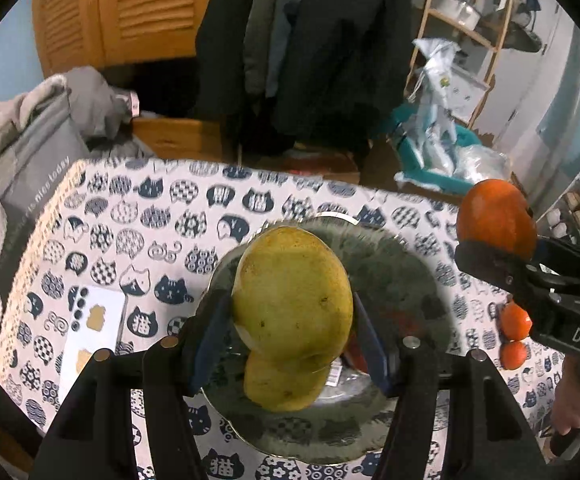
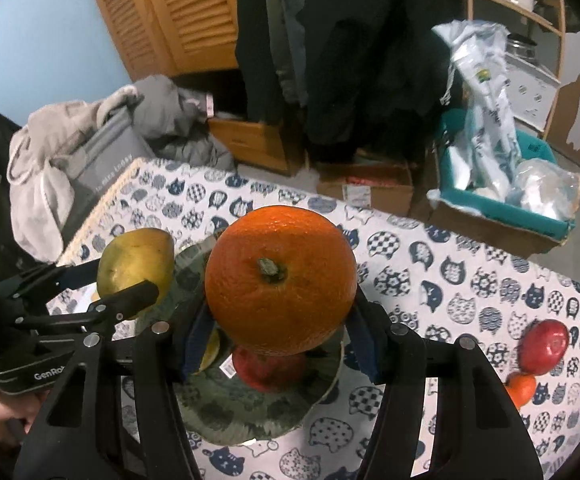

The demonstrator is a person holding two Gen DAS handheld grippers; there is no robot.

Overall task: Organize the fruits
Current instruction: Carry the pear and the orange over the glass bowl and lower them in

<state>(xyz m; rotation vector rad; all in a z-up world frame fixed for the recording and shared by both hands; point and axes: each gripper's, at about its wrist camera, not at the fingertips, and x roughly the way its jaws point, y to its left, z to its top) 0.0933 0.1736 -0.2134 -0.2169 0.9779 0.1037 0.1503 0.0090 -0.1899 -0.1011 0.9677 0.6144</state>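
Both grippers loaded above the plate; sorting partway.
Left gripper (image 1: 292, 316) fingers clamp a yellow mango (image 1: 292, 292), right gripper (image 2: 276, 320) fingers clamp an orange (image 2: 280, 278), both over the glass plate (image 1: 410, 280) already holding a yellow fruit (image 1: 284, 384) and a red fruit (image 2: 268, 368). A red apple (image 2: 544, 346) and small oranges (image 1: 514, 334) wait on the counter (image 2: 430, 280); plate space looks tight.

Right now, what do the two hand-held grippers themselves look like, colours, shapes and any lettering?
Both are matte black frames of angular struts with silver round bolt heads. The left hand-held gripper has dark blue pads on its fingers, and so does the right hand-held gripper. White lettering shows on the bodies: "GenRo", cut off, on the left one, "DAS", cut off, on the right. No cables show. No sleeve is clear.
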